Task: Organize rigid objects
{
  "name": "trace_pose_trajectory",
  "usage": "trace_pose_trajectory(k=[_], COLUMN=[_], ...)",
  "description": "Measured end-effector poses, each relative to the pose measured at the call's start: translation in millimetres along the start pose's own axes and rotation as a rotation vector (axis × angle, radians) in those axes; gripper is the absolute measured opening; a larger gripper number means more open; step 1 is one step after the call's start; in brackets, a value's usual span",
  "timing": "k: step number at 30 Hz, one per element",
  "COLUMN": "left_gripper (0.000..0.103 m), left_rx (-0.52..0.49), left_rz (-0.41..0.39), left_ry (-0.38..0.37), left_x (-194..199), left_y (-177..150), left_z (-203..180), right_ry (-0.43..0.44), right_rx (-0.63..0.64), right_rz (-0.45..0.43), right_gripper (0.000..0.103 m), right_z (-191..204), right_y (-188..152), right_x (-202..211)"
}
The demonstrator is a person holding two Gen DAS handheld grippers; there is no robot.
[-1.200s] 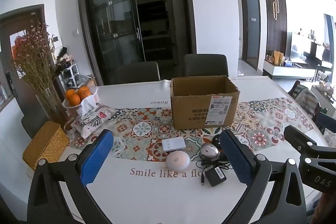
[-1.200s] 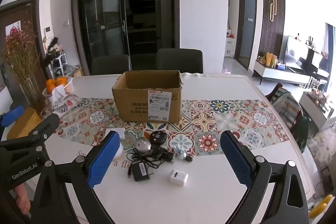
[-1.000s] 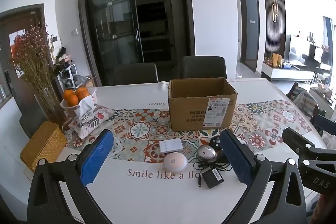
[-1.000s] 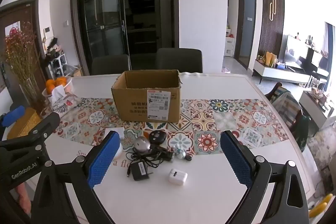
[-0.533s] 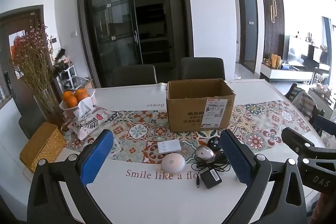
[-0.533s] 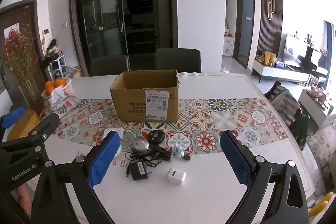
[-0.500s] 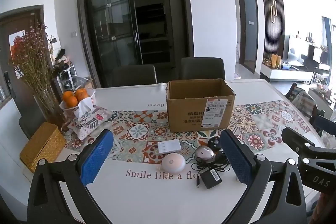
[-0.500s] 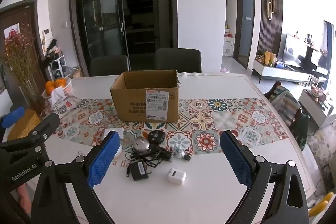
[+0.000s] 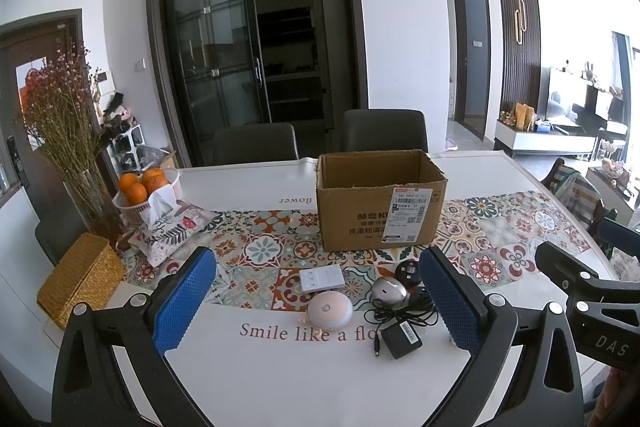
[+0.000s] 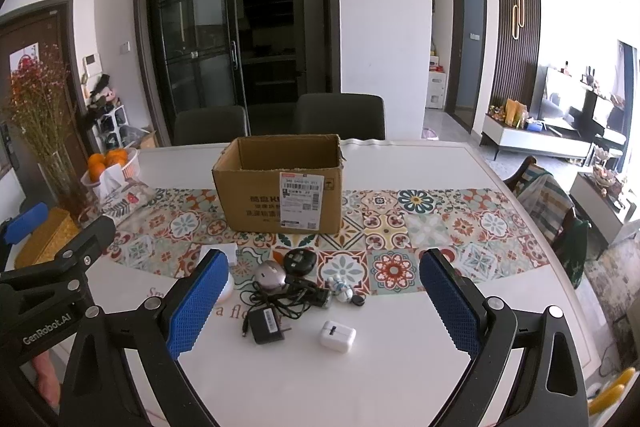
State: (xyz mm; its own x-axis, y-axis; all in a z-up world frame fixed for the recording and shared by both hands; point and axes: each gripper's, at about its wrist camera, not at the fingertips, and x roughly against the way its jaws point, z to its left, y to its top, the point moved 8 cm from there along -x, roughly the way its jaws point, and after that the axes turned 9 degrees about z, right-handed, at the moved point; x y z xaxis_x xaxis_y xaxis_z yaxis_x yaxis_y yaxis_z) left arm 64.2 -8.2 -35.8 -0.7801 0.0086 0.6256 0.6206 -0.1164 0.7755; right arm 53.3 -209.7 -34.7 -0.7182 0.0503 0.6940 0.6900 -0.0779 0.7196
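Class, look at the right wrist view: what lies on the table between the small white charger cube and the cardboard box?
Between the white charger cube and the cardboard box lie a tiny figurine, a round black case and tangled black cable.

the right gripper (image 10: 320, 303) hangs spread wide above the white table (image 10: 400, 367); a black adapter (image 10: 266, 327), white charger (image 10: 337, 336) and silver mouse (image 10: 270, 273) lie before an open cardboard box (image 10: 280, 191).

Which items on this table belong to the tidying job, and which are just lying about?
Job items: cardboard box, black adapter with cable, white charger, silver mouse, round white light, white switch panel.

Lying about: oranges basket, wicker box, tissue pouch, vase.
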Motion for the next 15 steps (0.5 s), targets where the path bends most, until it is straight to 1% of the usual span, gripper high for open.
trace_pose_trajectory(k=[15], left_gripper=[0.103], left_rx=[0.000], left_rz=[-0.001], left_ry=[-0.002], left_x=[0.0], left_y=[0.0], left_z=[0.8], right_ry=[0.001], right_rx=[0.004], right_rz=[-0.001], right_gripper=[0.097], right_z=[2.3], right_y=[0.9], right_x=[0.7])
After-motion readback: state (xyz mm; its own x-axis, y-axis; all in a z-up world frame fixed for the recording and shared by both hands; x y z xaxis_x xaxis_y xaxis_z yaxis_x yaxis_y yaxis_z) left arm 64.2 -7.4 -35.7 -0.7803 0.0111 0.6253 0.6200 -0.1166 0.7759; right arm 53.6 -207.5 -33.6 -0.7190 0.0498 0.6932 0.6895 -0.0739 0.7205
